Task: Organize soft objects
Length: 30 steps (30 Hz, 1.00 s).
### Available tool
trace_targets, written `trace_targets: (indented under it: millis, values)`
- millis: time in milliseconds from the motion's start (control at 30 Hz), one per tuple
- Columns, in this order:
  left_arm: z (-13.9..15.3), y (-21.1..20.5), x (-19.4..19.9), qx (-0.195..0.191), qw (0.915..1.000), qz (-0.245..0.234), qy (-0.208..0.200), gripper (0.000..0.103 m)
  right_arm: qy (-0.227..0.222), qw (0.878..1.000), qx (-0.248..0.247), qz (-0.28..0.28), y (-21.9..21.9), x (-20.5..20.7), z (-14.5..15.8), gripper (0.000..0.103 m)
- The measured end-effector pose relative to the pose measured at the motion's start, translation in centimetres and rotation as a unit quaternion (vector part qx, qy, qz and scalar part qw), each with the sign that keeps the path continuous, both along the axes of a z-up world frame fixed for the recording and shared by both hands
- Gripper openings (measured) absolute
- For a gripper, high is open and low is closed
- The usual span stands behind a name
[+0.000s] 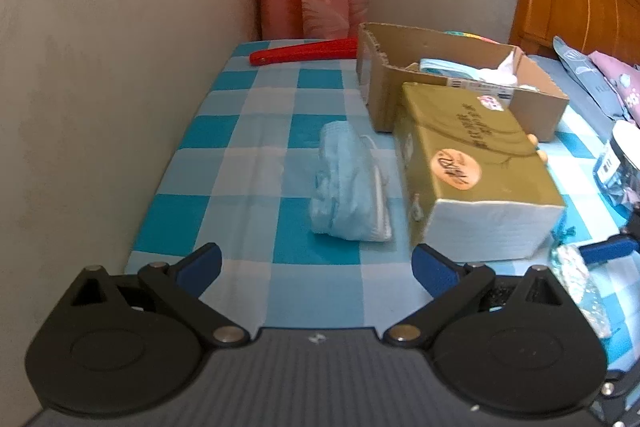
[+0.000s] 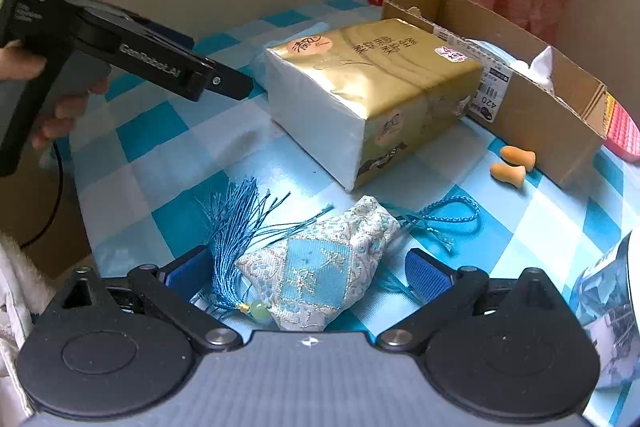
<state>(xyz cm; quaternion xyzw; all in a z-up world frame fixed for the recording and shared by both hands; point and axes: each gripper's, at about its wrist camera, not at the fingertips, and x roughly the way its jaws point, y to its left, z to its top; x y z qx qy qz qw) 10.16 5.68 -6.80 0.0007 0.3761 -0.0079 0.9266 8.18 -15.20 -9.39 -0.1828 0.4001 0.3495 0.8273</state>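
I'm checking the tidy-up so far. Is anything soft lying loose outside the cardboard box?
Yes. A crumpled blue face mask lies on the checked cloth left of the tissue pack, two orange earplugs sit beside the cardboard box, and a tasselled sachet lies between the right gripper's open fingers.

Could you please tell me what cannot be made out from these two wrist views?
- Cardboard box contents: mostly hidden by its wall, right wrist view.
- Jar: cut off by the edge, left wrist view.
- Sachet underside: hidden between the right gripper jaws.
- Tissue pack lettering: blurred.
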Motion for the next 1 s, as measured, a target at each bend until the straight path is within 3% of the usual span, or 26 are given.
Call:
trace_targets:
  millis: [200, 500, 733, 1000]
  values:
    - [-0.3, 1.2, 0.9, 0.003, 0.9998, 0.019, -0.004, 0.101, -0.009, 1.000, 0.008, -0.008, -0.1, -0.2, -0.2, 0.103]
    - [-1.0, 1.1, 2.7, -0.001, 0.9999, 0.009, -0.007, 0.101, -0.013, 1.000, 0.012, -0.013, -0.1, -0.4, -0.3, 0.103]
    - [-1.3, 2.1, 3.0, 0.016, 0.9990, 0.043, -0.002, 0.101, -0.015, 1.000, 0.014, -0.013, -0.2, -0.4, -0.3, 0.103]
    - [-0.9, 1.2, 2.7, 0.005, 0.9999, -0.009, -0.011, 0.101, -0.015, 1.000, 0.012, -0.017, -0.1, -0.4, -0.3, 0.103]
